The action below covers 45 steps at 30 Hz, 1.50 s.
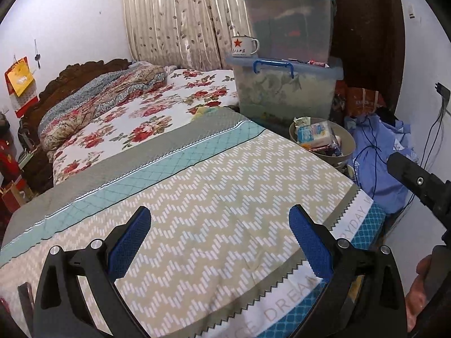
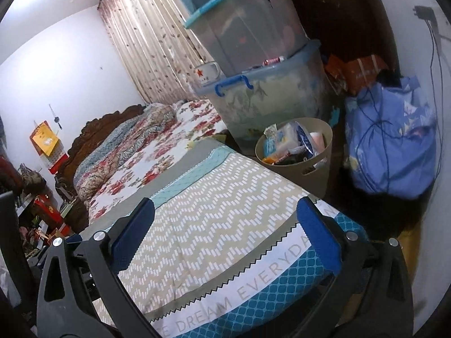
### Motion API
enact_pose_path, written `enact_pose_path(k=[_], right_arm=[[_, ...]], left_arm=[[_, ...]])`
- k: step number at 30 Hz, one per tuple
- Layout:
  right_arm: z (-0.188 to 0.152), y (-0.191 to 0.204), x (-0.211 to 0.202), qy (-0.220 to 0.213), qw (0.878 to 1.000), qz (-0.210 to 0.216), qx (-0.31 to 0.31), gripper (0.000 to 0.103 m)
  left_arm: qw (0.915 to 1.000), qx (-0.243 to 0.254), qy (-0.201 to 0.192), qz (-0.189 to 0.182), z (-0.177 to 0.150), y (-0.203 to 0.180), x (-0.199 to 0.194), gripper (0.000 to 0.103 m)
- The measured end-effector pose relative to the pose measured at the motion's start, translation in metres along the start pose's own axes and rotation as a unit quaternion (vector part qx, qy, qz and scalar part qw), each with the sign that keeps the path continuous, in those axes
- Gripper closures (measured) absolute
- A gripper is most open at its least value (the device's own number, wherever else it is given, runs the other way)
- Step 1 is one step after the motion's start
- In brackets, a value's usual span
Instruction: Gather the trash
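A beige waste basket (image 1: 348, 152) stands on the floor at the bed's far right side, filled with wrappers and packets (image 1: 314, 133). It also shows in the right wrist view (image 2: 315, 173), with its trash (image 2: 287, 142) heaped to the rim. My left gripper (image 1: 220, 222) is open and empty, low over the zigzag-patterned bedspread (image 1: 211, 197). My right gripper (image 2: 225, 214) is open and empty over the same bedspread (image 2: 214, 211), near its corner. The right gripper's black body (image 1: 417, 181) shows at the right edge of the left wrist view.
Stacked clear storage bins (image 1: 284, 84) stand behind the basket, with a red-star enamel mug (image 1: 243, 46) on the lower lid. A blue cloth bundle (image 2: 391, 140) with a dark cord lies right of the basket. A floral quilt (image 1: 135, 112) covers the far bed.
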State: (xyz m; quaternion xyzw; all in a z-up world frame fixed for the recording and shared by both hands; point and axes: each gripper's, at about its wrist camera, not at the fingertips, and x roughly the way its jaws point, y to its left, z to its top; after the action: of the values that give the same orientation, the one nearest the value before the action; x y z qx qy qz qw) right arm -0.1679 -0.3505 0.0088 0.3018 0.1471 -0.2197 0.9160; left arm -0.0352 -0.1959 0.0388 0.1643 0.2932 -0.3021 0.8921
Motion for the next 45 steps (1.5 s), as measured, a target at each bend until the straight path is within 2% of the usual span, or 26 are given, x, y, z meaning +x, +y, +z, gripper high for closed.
enact_pose_path(k=[7, 10, 16, 31, 45], right_arm=[[0.004, -0.005, -0.019, -0.036, 0.999, -0.001, 0.000, 0.003], [0.005, -0.006, -0.021, -0.041, 0.999, -0.001, -0.003, 0.003], [0.005, -0.011, -0.022, -0.039, 0.999, 0.004, 0.006, 0.003], [-0.003, -0.006, -0.016, -0.024, 1.000, 0.008, -0.001, 0.003], [-0.004, -0.002, -0.019, -0.028, 1.000, 0.009, -0.005, 0.003]], left_arm=[[0.9992, 0.009, -0.032, 0.021, 0.006, -0.008, -0.027, 0.009], [0.9982, 0.012, -0.048, 0.035, 0.009, -0.010, -0.034, 0.009], [0.9973, 0.024, -0.061, 0.035, 0.012, -0.016, -0.037, 0.009], [0.9979, 0.015, -0.049, 0.039, 0.011, -0.011, -0.031, 0.009], [0.9981, 0.017, -0.044, 0.039, 0.008, -0.007, -0.028, 0.009]])
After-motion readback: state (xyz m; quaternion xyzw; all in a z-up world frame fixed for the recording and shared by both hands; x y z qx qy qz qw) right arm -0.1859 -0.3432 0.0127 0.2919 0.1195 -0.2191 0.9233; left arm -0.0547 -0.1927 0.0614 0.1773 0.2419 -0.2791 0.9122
